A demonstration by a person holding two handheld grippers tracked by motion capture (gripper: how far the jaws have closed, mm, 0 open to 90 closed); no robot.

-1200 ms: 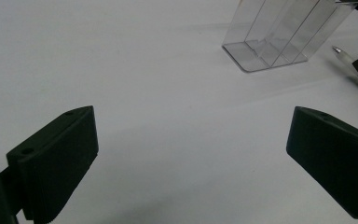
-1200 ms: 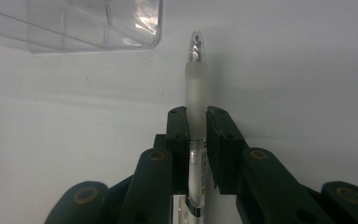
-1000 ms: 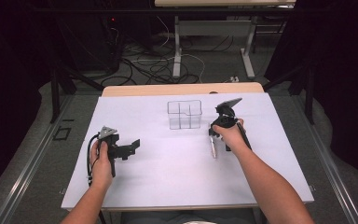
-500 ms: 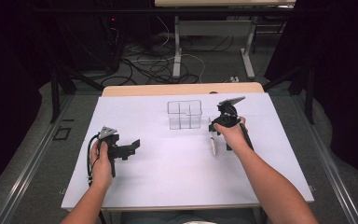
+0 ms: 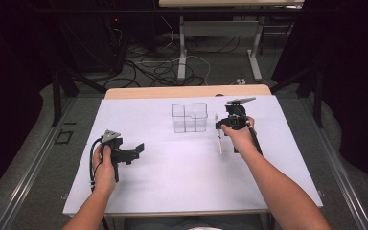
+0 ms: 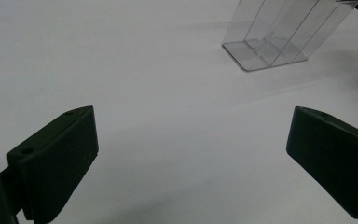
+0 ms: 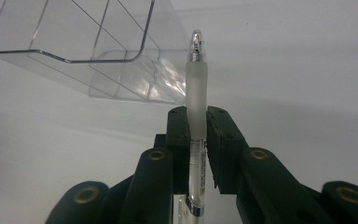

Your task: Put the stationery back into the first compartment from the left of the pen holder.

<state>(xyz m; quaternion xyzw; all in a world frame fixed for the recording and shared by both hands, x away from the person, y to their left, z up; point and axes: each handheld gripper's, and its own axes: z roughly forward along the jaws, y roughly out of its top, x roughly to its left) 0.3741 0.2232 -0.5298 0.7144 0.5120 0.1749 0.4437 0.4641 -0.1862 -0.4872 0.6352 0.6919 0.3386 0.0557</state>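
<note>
Clamping a pen [image 7: 196,93], the right gripper [image 7: 197,135] has both jaws pressed flat against the barrel, frosted grip section and clear tip poking out past the jaw ends in the right gripper view. From the high view that same right gripper [image 5: 219,125] sits at about 3 o'clock of the clear organizer [image 5: 189,117], just beside it but not touching as far as I can tell; the pen [image 5: 219,139] reads there as a thin pale stick hanging from the jaws toward 6 o'clock, lower end close to the white table sheet [image 5: 172,177], contact with the sheet too small to call. Organizer is a clear plastic box with inner dividers, standing upright at about 12 o'clock of the sheet's middle; in the right gripper view the organizer [image 7: 74,51] lies at 10 o'clock of the pen tip, rim near the tip, compartments look empty. Left gripper [image 5: 136,149] is held low over the sheet at roughly 8 o'clock of the organizer, well apart from it. Left gripper view: jaws spread wide, nothing between them, left gripper [image 6: 191,154] aimed across bare sheet with the organizer [image 6: 279,42] up at 1 o'clock. Person's right hand [image 5: 239,139] wraps the right gripper's handle; left hand [image 5: 104,167] wraps the other's, cable looping beside the wrist.
</note>
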